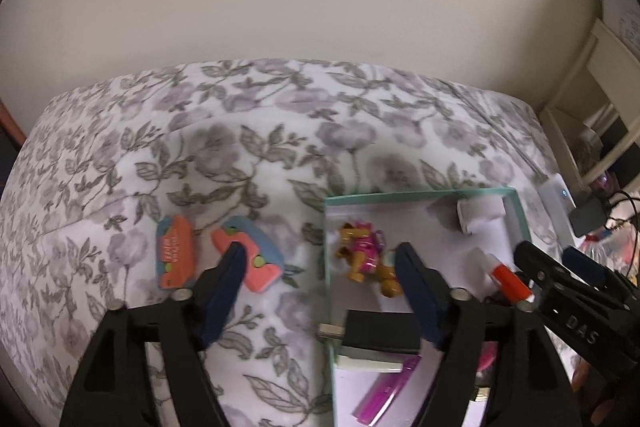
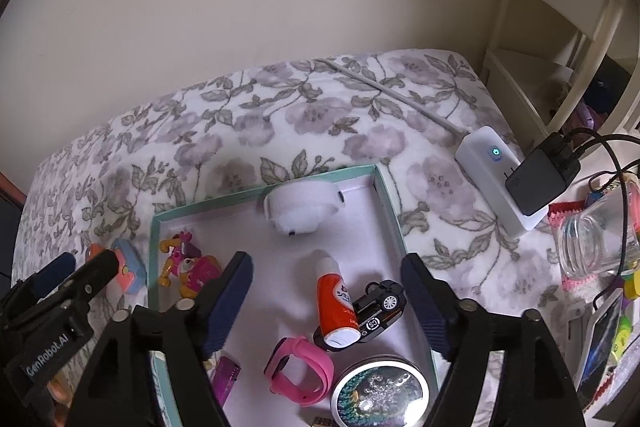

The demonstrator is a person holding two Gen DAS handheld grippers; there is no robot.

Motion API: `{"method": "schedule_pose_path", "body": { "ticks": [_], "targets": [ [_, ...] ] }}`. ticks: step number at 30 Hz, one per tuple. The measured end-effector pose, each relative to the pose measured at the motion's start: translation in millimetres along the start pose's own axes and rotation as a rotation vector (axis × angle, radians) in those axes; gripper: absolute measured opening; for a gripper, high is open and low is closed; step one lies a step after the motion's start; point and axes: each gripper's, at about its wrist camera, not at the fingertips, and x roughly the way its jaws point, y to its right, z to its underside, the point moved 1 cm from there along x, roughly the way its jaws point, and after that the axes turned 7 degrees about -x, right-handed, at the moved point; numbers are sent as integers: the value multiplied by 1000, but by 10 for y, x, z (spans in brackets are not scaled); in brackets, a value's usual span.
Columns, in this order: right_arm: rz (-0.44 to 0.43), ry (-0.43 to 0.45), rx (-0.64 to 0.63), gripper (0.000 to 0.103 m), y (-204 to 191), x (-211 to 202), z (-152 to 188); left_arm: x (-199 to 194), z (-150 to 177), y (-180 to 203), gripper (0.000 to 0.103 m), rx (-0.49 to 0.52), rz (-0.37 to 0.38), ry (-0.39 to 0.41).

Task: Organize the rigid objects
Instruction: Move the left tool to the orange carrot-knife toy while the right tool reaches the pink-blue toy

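A shallow box with a teal rim [image 2: 384, 187] [image 1: 416, 195] lies on a floral blanket. It holds a pink and yellow toy figure [image 2: 188, 263] [image 1: 362, 251], a white round gadget [image 2: 304, 207], an orange-and-white tube [image 2: 334, 303] [image 1: 506, 277], a black toy car [image 2: 380, 305], a pink watch [image 2: 300, 371], a round tin [image 2: 380, 393] and a purple item [image 1: 386, 395]. Two coral and blue toys [image 1: 176, 253] [image 1: 250, 253] lie on the blanket left of the box. My left gripper [image 1: 320, 267] is open and empty above the box's left edge. My right gripper [image 2: 326, 279] is open and empty over the box.
A white power strip [image 2: 494, 175] with a black charger [image 2: 542, 175] and cables lies right of the box. A glass jar [image 2: 596, 243], a phone and small items crowd the far right. A cream shelf [image 2: 560, 39] stands by the wall.
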Motion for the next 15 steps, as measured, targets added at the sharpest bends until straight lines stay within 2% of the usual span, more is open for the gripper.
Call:
{"method": "schedule_pose_path", "body": {
  "ticks": [6, 11, 15],
  "targets": [
    [-13, 4, -8, 102, -61, 28, 0, 16, -54, -146, 84, -40, -10, 4],
    [-27, 8, -22, 103, -143, 34, -5, 28, -103, -319, 93, -89, -18, 7],
    [-39, 17, -54, 103, -299, 27, -23, 31, -159, -523, 93, -138, -31, 5]
  ]
}}
